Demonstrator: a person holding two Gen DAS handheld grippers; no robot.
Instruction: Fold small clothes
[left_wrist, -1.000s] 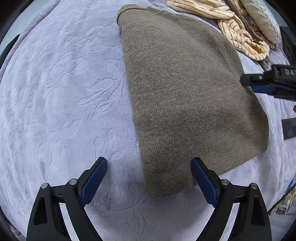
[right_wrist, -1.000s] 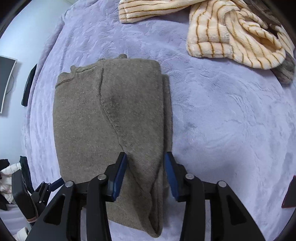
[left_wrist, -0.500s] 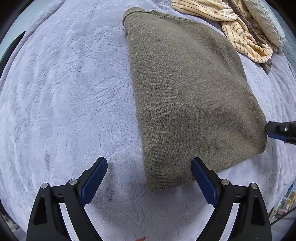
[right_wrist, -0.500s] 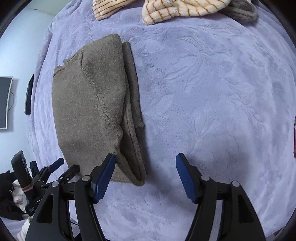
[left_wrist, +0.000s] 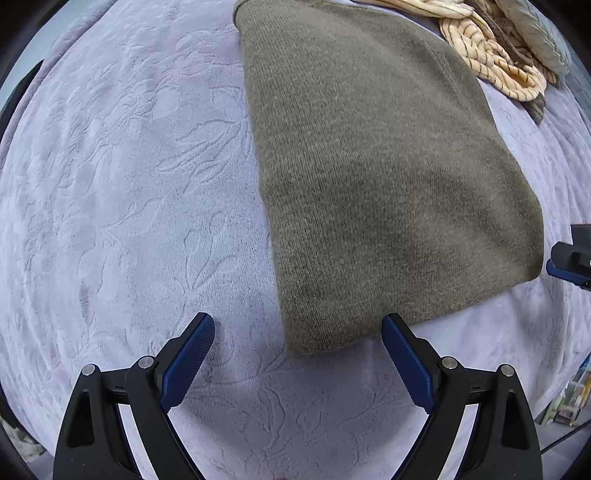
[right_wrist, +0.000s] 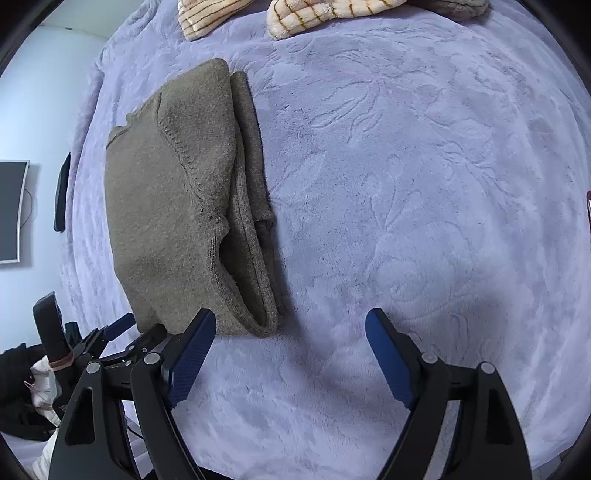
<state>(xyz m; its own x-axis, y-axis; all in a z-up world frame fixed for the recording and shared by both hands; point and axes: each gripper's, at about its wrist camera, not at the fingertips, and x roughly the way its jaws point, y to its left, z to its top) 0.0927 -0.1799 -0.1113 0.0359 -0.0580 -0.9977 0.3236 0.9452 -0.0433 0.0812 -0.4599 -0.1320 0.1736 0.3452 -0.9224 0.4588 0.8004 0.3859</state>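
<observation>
Olive sweater folded on the lavender blanket, both my grippers released and empty.

The embossed lavender blanket (right_wrist: 424, 184) fills both views. On it lies the folded olive knit sweater (left_wrist: 373, 166), flat, its layered edges stacked along the side facing my right gripper. Far beyond it sits a heap of cream striped clothes (left_wrist: 491, 59). My left gripper (left_wrist: 298, 341) hangs spread wide above the sweater's near corner, not pressing it. My right gripper (right_wrist: 291, 334) has just been opening; only bare blanket lies between its jaws, the sweater just beside its left finger.
</observation>
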